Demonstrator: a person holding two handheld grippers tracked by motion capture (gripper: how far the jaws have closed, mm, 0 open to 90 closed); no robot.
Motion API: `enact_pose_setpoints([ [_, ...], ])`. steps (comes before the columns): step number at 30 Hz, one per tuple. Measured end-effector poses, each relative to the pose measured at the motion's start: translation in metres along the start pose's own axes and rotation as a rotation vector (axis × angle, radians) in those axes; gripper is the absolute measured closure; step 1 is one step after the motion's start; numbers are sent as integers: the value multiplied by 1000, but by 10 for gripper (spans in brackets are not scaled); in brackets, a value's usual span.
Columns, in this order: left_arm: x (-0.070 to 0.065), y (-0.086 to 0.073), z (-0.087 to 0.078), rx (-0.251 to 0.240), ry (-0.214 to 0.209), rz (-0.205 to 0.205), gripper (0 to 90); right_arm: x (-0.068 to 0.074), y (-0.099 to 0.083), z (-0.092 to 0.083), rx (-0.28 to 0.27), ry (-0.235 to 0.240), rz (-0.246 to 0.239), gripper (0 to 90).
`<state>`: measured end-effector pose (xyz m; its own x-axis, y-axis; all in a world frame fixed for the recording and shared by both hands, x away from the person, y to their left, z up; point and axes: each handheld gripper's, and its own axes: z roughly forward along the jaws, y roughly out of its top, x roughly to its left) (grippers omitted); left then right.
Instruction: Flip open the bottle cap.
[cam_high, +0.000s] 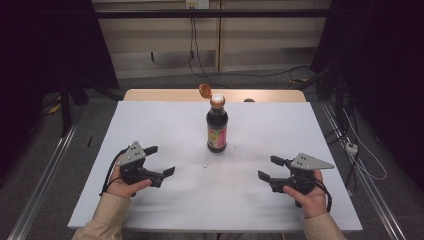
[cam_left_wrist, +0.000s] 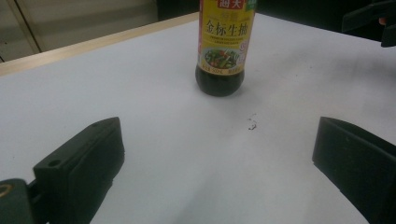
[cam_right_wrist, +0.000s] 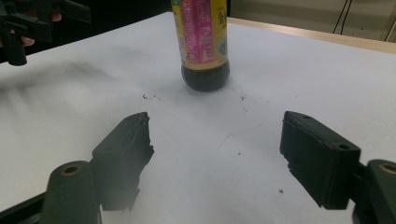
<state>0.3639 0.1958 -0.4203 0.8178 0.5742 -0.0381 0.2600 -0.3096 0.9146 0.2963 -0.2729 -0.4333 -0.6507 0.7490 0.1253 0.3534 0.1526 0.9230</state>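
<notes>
A dark sauce bottle (cam_high: 217, 126) stands upright at the middle of the white table, its orange flip cap (cam_high: 205, 90) hinged open. Its yellow and pink label shows in the left gripper view (cam_left_wrist: 225, 35) and in the right gripper view (cam_right_wrist: 202, 39). My left gripper (cam_high: 160, 160) rests low at the table's front left, open, nothing between its jaws, pointing toward the bottle. At the front right my right gripper (cam_high: 271, 168) is open and empty too, aimed at the bottle from the other side. Both stand well short of the bottle.
The white table top (cam_high: 165, 125) has a wooden strip along its far edge (cam_high: 165, 94). Small dark specks (cam_right_wrist: 150, 97) lie on the surface near the bottle's base. Cables trail over the floor behind and to the right (cam_high: 360, 150).
</notes>
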Motion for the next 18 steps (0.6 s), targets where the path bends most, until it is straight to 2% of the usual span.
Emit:
enact_pose_setpoints([
  [5, 1, -4, -4, 3, 3, -15, 20, -1, -4, -4, 11, -4, 0, 245],
  [18, 4, -11, -13, 3, 19, -20, 23, -3, -9, -10, 8, -11, 10, 251],
])
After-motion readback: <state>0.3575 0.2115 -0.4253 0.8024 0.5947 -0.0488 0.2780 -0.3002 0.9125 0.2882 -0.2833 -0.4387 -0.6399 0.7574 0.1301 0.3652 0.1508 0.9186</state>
